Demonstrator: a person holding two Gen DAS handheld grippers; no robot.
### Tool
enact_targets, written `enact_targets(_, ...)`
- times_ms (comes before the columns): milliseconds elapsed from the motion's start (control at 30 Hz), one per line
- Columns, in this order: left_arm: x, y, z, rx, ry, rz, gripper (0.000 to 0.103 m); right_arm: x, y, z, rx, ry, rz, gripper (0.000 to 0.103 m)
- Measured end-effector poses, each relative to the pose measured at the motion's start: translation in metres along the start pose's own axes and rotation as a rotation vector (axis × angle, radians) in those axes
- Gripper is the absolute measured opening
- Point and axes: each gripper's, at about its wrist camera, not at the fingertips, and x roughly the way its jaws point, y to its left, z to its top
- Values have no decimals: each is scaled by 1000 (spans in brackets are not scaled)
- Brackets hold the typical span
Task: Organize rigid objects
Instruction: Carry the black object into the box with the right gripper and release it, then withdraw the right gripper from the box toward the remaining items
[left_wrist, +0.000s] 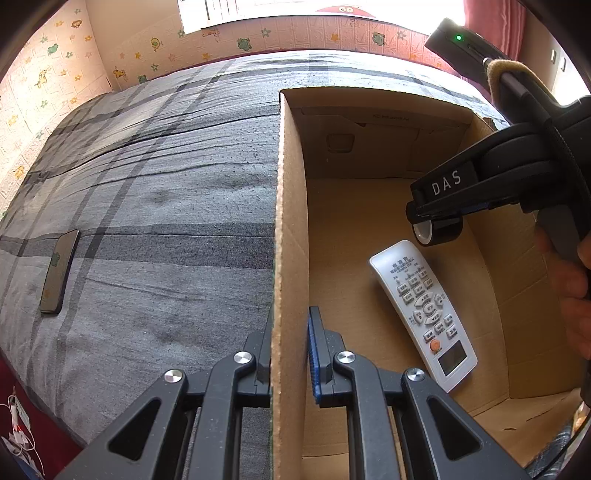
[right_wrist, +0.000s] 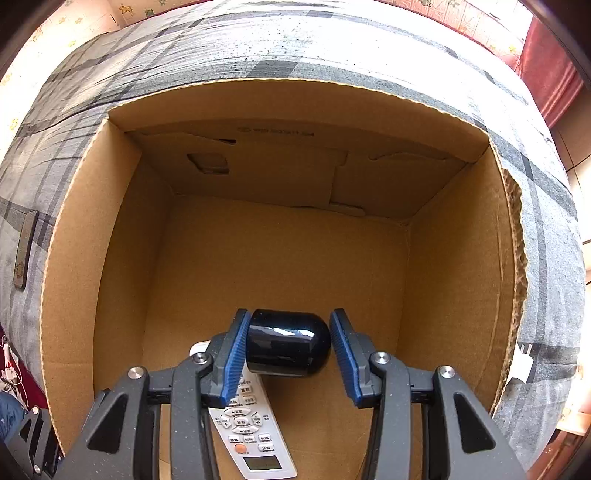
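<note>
An open cardboard box (left_wrist: 291, 221) (right_wrist: 74, 240) stands on a grey plaid bed. A white remote control (left_wrist: 424, 314) (right_wrist: 247, 424) lies on the box floor. My left gripper (left_wrist: 290, 354) straddles the box's left wall, one finger outside and one inside, and grips it. My right gripper (right_wrist: 288, 354) (left_wrist: 436, 218) is inside the box above the remote. Its jaws are open, and a black roll of tape (right_wrist: 288, 343) (left_wrist: 439, 230) sits between them, touching the left pad with a gap at the right pad.
A dark phone (left_wrist: 59, 273) (right_wrist: 26, 251) lies flat on the bed left of the box. White cables (left_wrist: 18, 424) lie on the red floor at the lower left. A patterned wall and a window stand behind the bed.
</note>
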Motion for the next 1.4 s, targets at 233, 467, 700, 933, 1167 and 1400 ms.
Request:
enact_targets(233, 0, -1, 0, 4, 1, 5, 14, -4, -8, 0, -5, -12, 16, 54)
enact_targets(467, 0, -1, 1, 2, 3, 7, 14, -20, -7, -4, -22, -55, 13, 55)
enact_targets(700, 1, -2, 1, 3, 4, 11, 14, -40, -18, -10, -23, -89, 26, 55)
enact_targets(933, 2, -1, 1, 0, 7, 8, 14, -68, -20, -16, -27, -113, 32, 55)
enact_targets(1167, 2, -1, 1, 3, 9, 14, 14, -90, -16, -21, -19, -146, 19, 55)
enact_targets(1400, 2, -3, 2, 5, 10, 17, 14, -113, -37, -28, -11, -168, -4, 59)
